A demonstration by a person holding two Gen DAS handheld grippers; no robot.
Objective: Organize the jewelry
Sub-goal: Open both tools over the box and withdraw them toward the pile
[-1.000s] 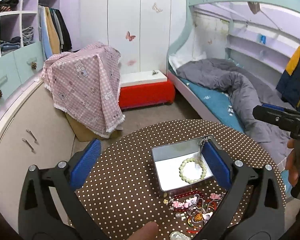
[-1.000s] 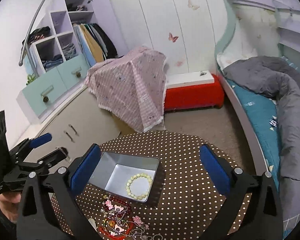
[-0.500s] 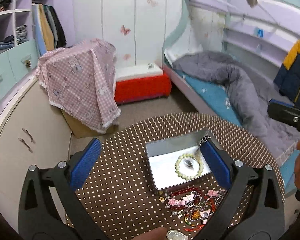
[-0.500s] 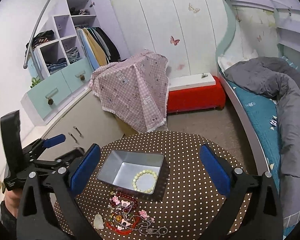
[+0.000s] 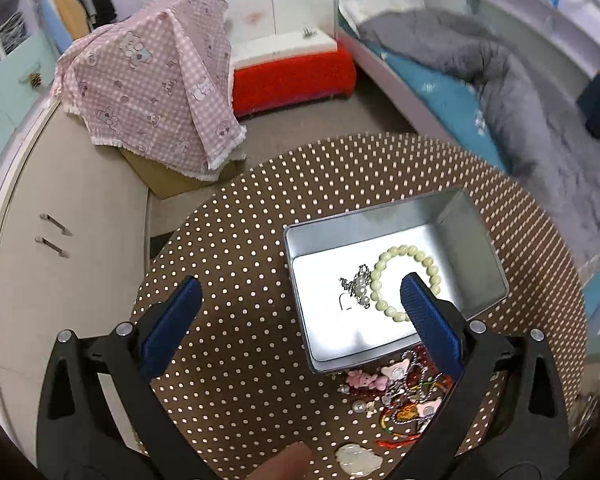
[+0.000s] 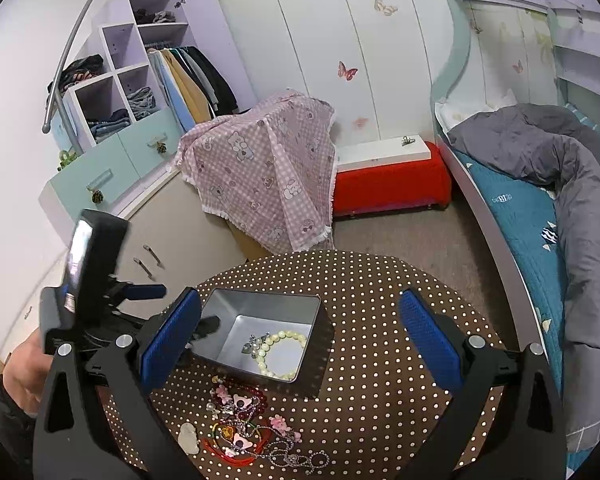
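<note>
Jaws of the left gripper (image 5: pixel 300 312) are spread wide and nothing is held; its right pad overlaps the metal tin (image 5: pixel 476 248) at about 3 o'clock of the frame centre, contact not confirmable. Right gripper (image 6: pixel 300 332) is likewise spread wide and empty, hovering over the dotted table (image 6: pixel 380 280). Inside the tin a pale bead bracelet (image 5: pixel 406 280) is seen, with a silver charm piece (image 5: pixel 356 286) just beside it at 9 o'clock. Loose jewelry pile (image 5: pixel 400 396) is left on the table at the tin's 6 o'clock. Only the right wrist view shows the left gripper's body (image 6: pixel 100 280) at 9 o'clock and the wardrobe shelves (image 6: pixel 112 92); a white pendant (image 5: pixel 358 458) is shown closest by the left view.
</note>
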